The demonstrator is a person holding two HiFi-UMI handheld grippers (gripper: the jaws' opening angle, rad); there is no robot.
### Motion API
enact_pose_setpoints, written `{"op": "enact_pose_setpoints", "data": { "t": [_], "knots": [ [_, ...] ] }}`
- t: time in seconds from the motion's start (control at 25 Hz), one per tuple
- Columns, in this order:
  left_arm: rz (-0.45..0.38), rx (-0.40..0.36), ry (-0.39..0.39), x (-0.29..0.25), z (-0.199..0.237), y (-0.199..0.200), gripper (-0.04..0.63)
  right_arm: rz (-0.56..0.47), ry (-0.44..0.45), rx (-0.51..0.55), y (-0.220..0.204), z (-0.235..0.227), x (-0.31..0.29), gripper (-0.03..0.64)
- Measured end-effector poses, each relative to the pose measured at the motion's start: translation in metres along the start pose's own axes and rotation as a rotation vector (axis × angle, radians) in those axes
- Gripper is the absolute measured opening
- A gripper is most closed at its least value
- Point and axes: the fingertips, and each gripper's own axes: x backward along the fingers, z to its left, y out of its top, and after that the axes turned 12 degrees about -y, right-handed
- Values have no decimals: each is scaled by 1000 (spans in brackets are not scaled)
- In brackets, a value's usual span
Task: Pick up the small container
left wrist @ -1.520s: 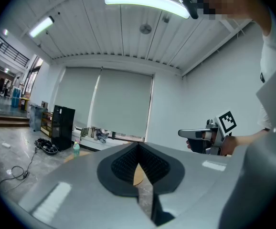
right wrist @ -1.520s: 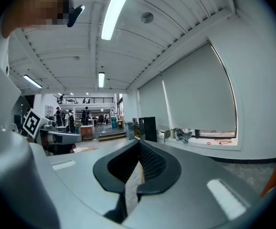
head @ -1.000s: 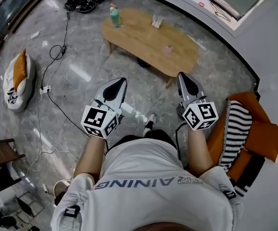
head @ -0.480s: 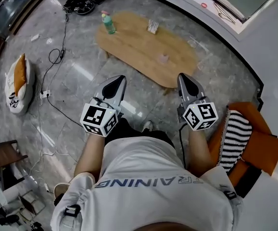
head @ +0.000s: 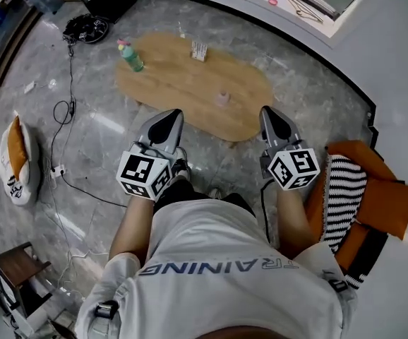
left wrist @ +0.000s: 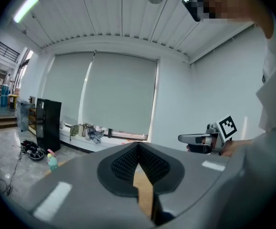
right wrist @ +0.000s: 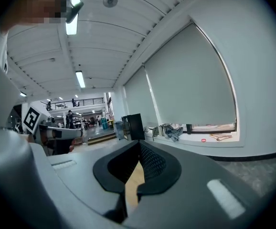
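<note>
The small pinkish container [head: 222, 98] stands on the oval wooden table [head: 176, 90], near its front right part. A green bottle [head: 130, 56] with a pink cap stands at the table's left end, and a small white striped item [head: 199, 50] at its back. My left gripper [head: 169, 116] and right gripper [head: 270, 111] are held side by side at waist height, short of the table, both pointing forward. Both are shut with nothing between the jaws. In the left gripper view the jaws [left wrist: 138, 145] meet at the tip; the right gripper view shows the same [right wrist: 139, 143].
The floor is grey marble. Cables [head: 66, 111] and a white and orange bag [head: 17, 159] lie at the left, a black round device [head: 84, 28] at the back left. Orange and striped cushions [head: 359, 189] are at my right. A dark stool [head: 17, 267] stands at the lower left.
The table with the container has come closer and shifted left in the head view as the person walks toward it. Both grippers keep their pose and stay shut.
</note>
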Motion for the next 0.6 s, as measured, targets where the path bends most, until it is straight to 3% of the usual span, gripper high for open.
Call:
{"op": "enact_pose_setpoints", "data": {
  "t": [0.6],
  "knots": [
    [31,22,-136,-67,166,33,3,19,-167,39,35,27,-139,14]
  ]
}}
